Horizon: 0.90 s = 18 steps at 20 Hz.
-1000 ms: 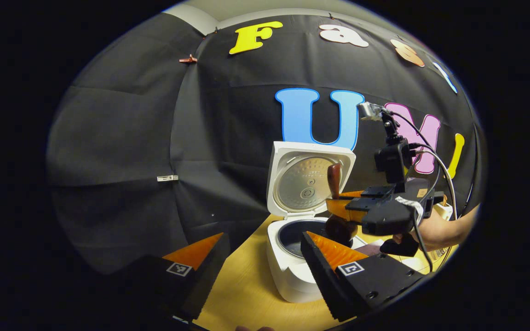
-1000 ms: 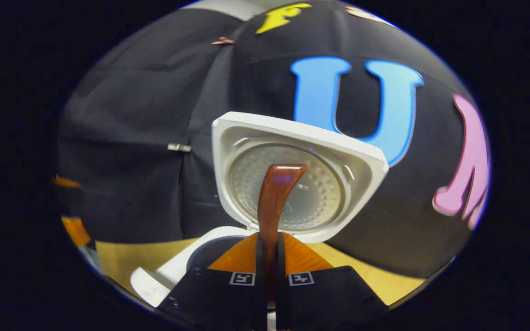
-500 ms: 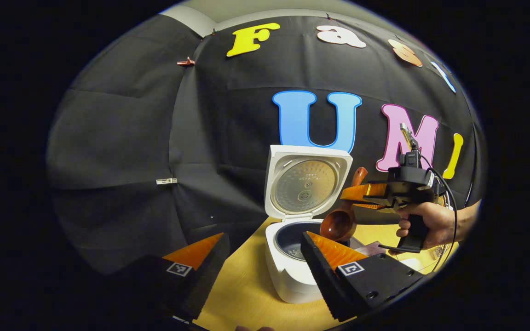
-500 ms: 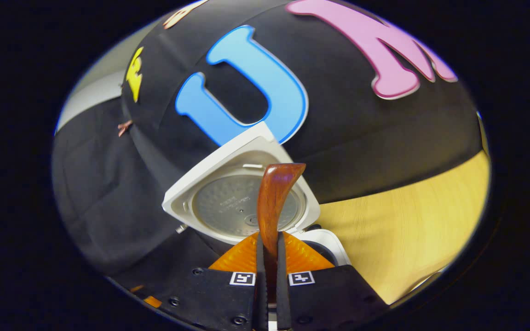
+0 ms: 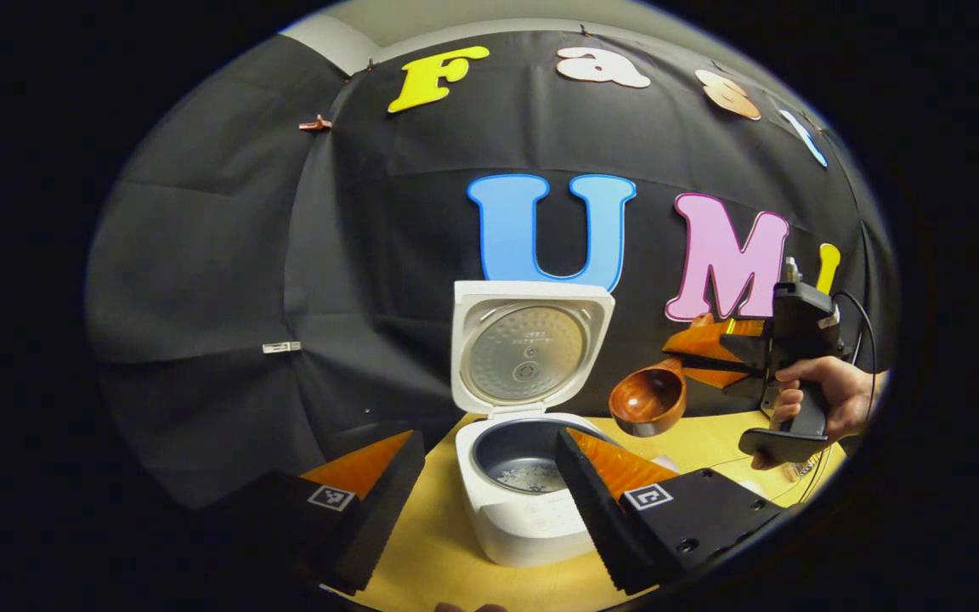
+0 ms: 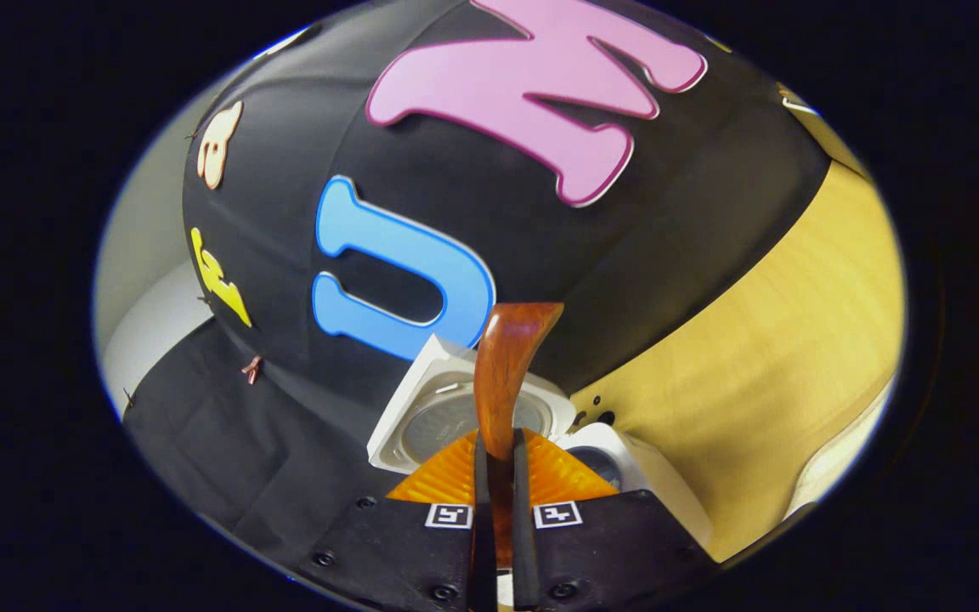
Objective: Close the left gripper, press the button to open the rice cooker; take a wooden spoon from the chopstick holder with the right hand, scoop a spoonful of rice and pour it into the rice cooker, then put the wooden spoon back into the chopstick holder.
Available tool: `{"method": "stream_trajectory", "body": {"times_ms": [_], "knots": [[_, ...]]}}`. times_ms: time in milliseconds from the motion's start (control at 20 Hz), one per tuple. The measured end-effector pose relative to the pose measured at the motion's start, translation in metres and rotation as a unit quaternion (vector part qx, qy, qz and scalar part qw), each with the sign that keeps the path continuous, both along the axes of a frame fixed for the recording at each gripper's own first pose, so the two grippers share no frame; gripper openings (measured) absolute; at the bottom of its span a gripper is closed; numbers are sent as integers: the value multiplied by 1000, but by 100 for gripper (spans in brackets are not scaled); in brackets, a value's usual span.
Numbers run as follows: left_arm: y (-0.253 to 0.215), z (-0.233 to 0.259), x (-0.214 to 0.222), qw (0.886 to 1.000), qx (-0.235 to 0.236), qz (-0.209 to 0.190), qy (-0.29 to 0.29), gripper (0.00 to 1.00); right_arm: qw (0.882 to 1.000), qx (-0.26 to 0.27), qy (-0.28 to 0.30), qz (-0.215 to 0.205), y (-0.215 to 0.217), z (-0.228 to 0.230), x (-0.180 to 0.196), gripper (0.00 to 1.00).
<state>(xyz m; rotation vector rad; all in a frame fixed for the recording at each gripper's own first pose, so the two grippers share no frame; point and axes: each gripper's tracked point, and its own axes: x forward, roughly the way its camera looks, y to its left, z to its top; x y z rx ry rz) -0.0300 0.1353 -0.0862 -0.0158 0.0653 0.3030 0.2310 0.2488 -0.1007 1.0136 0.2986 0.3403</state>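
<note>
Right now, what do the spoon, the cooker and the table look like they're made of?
The wooden spoon looks like reddish-brown wood with a glossy varnish; highlights gleam on its bowl. The rice cooker seems to be smooth white plastic, and its open lid has a dull grey, metal-looking dimpled plate inside. The table shows pale wood grain, possibly laminate.

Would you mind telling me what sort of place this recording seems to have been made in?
Most likely a staged recording booth rather than a real kitchen: black cloth hangs as the backdrop, and a white rice cooker with its lid up stands on a light wooden table, while a handheld right gripper holds a wooden spoon.
</note>
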Motion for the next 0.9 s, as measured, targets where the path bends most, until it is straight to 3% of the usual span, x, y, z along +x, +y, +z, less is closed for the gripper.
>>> {"method": "stream_trajectory", "body": {"times_ms": [400,900], "knots": [[-39,7,25,999,1,-32,0,99,991,-2,-25,-135,-184,21,-41,12],[-82,14,59,998,-7,-68,3,99,956,-82,8,-281,-406,-24,-97,11]]}}
